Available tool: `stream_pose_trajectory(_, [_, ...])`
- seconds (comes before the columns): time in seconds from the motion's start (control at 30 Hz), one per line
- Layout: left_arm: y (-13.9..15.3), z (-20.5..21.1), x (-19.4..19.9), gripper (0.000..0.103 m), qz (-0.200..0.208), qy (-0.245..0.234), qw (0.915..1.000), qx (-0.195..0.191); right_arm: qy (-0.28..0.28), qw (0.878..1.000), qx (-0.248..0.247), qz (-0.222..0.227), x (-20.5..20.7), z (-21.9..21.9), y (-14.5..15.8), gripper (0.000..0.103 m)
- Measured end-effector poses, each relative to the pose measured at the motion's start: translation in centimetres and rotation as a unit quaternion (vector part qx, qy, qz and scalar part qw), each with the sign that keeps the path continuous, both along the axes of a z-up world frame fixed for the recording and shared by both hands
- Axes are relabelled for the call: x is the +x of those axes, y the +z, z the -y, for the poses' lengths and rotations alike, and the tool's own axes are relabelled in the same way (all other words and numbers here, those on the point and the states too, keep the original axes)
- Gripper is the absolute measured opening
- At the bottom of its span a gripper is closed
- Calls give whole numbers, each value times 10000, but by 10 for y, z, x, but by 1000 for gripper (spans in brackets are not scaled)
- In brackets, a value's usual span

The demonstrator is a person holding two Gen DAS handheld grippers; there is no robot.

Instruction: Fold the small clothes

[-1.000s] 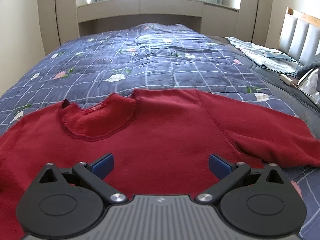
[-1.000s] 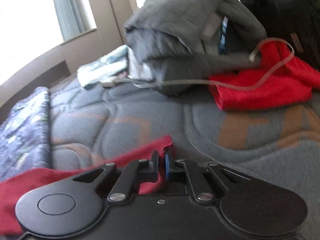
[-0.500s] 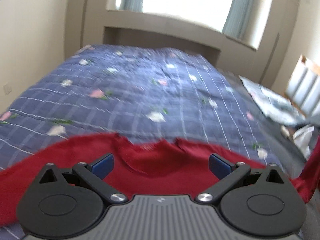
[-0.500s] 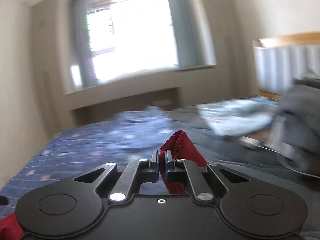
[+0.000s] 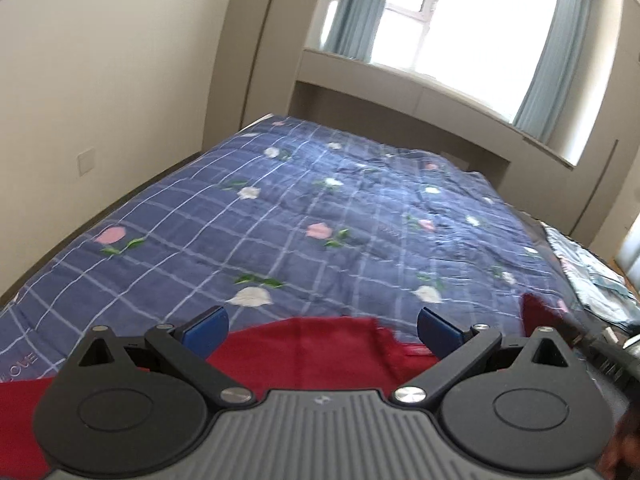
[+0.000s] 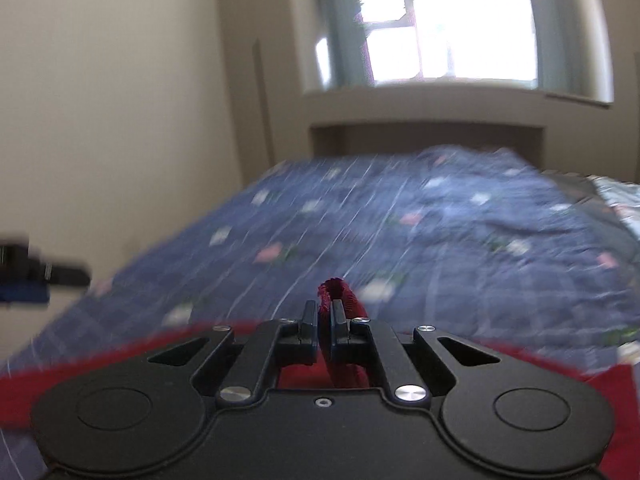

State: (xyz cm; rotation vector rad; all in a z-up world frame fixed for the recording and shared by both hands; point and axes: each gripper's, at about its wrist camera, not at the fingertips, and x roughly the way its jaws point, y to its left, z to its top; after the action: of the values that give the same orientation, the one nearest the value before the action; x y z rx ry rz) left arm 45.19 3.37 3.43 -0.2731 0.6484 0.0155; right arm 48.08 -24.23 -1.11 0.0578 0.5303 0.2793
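A red knit sweater (image 5: 304, 356) lies on the blue floral quilt (image 5: 320, 216); only its upper edge shows below my left gripper (image 5: 320, 326), which is open and empty above it. My right gripper (image 6: 325, 312) is shut on the sweater's sleeve cuff (image 6: 340, 292), which is lifted clear of the bed. The rest of the sweater (image 6: 100, 364) spreads under it. In the left wrist view the lifted cuff (image 5: 534, 312) and the right gripper show at the right edge. The left gripper (image 6: 24, 276) shows blurred at the left of the right wrist view.
The quilt (image 6: 400, 232) covers the bed up to a window ledge (image 5: 420, 84). A wall (image 5: 100, 80) runs along the left. A pale blue cloth (image 5: 588, 276) lies at the bed's right side.
My right gripper has lifted the sleeve cuff and swung it left across the sweater, turning from the clothes pile toward the window. My left gripper has tilted up and stayed open.
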Motion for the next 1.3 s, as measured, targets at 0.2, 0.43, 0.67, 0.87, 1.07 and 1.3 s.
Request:
stream_pose_trajectory(0.2, [-34,-15,8,103,-251,-1,9997,16,478,9963,-518,-483,-2,-55,-55,5])
stream_pose_trajectory(0.43, [-67,-3,18,103,-334,-280,9990,-70,841,9919,-674,-669,-17,-60,-72,45])
stream_pose_trajectory(0.67, [-94,35,28,103,-334,-759,9965,-82,585,9893,-1333,77,-61,7,-43,99])
stream_pose_trajectory(0.87, [-121,87,35,103,-189,-1227,9923,34,-868,9697,-2191,650,-71,96,-39,102])
stream_pose_trajectory(1.07, [-152,129,41,103,-194,-1072,9914,720,-2109,9459,-2412,501,-41,176,-73,102])
stream_pose_trajectory(1.3, [-165,146,37,103,-181,-952,9859,1367,-2380,9420,-2362,-119,-23,208,-116,102])
